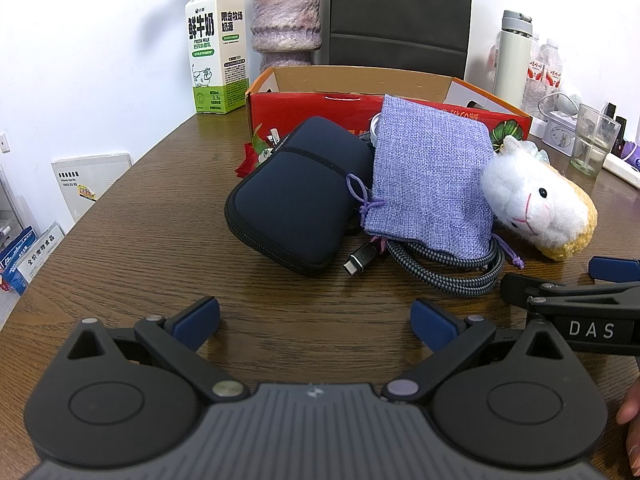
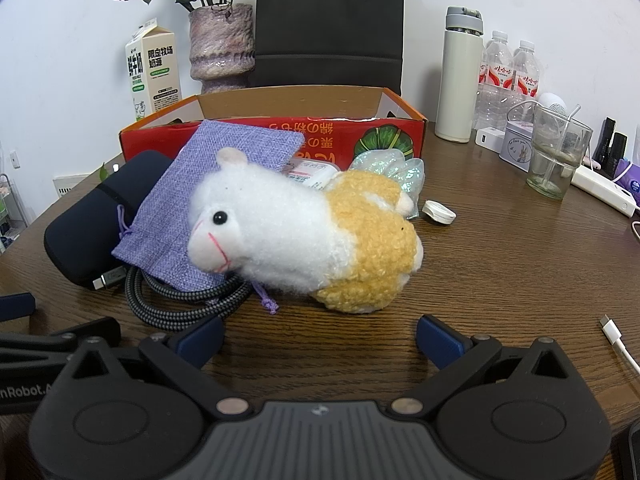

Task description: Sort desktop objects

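Note:
A pile lies on the brown table in front of an open red cardboard box (image 1: pixel 320 104) (image 2: pixel 248 136). It holds a dark navy zip pouch (image 1: pixel 296 196) (image 2: pixel 88 224), a lilac drawstring bag (image 1: pixel 428 176) (image 2: pixel 208 176), a coiled braided cable (image 1: pixel 448 268) (image 2: pixel 180 300) and a white-and-yellow plush animal (image 1: pixel 536 208) (image 2: pixel 304 240). My left gripper (image 1: pixel 316 320) stands open, short of the pouch and cable, with nothing between its fingers. My right gripper (image 2: pixel 320 338) is open too, just in front of the plush, also holding nothing.
Behind the box stand a milk carton (image 1: pixel 214 48) (image 2: pixel 154 68), a stone vase (image 1: pixel 286 20) (image 2: pixel 222 48) and a black chair back. At the right are a white flask (image 2: pixel 460 76), water bottles, a glass (image 2: pixel 558 152), a small tin and a white cable end (image 2: pixel 614 336).

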